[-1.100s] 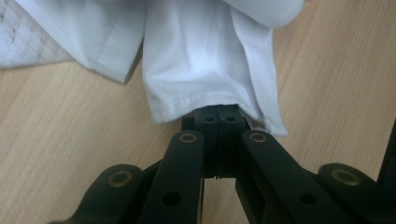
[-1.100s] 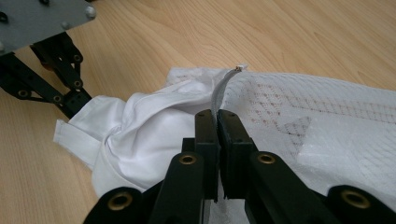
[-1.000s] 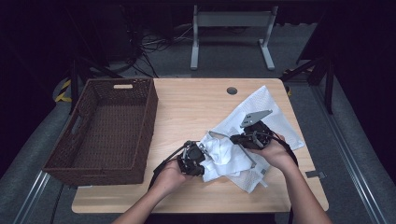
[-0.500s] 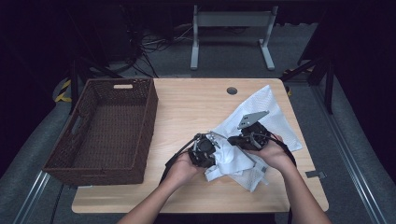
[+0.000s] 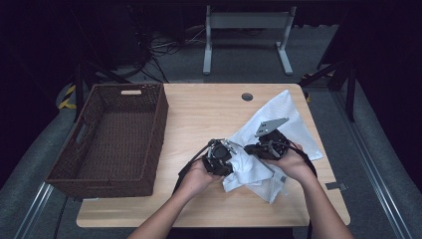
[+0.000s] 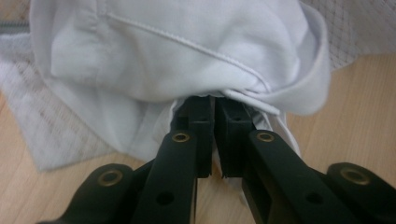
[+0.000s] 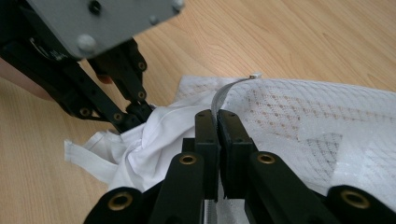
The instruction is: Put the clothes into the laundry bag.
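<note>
1. The left gripper (image 5: 230,155) sits at the front middle of the table, its jaws pointing toward the person's right into a bunched white cloth (image 5: 244,167). In the left gripper view the two black jaws stand almost together, with only a narrow slit between them, and a fold of the white cloth (image 6: 187,60) is caught at their tips. They have just been opening a little, yet the cloth is pinched between them.

2. The right gripper (image 5: 251,148) lies just beside the left one, tips facing it, with its grey three-cornered plate (image 5: 271,125) tilted up on top. In the right gripper view its jaws are pressed together on the grey zipper edge (image 7: 222,95) of a white mesh bag (image 7: 327,126).

3. The two grippers nearly meet tip to tip over the cloth. The left gripper (image 7: 135,114) shows in the right gripper view, biting the cloth (image 7: 149,144) just beside the bag's opening.

4. The left hand (image 5: 196,172) wraps its gripper from behind, forearm coming in from the bottom edge at a slant. The right hand (image 5: 294,162) cups its gripper from the right side, wrist bent inward.

5. The mesh bag (image 5: 283,117) spreads flat across the right part of the wooden table (image 5: 199,114).

6. A dark wicker basket (image 5: 89,124) stands on the left end of the table, well apart from both hands.
</note>
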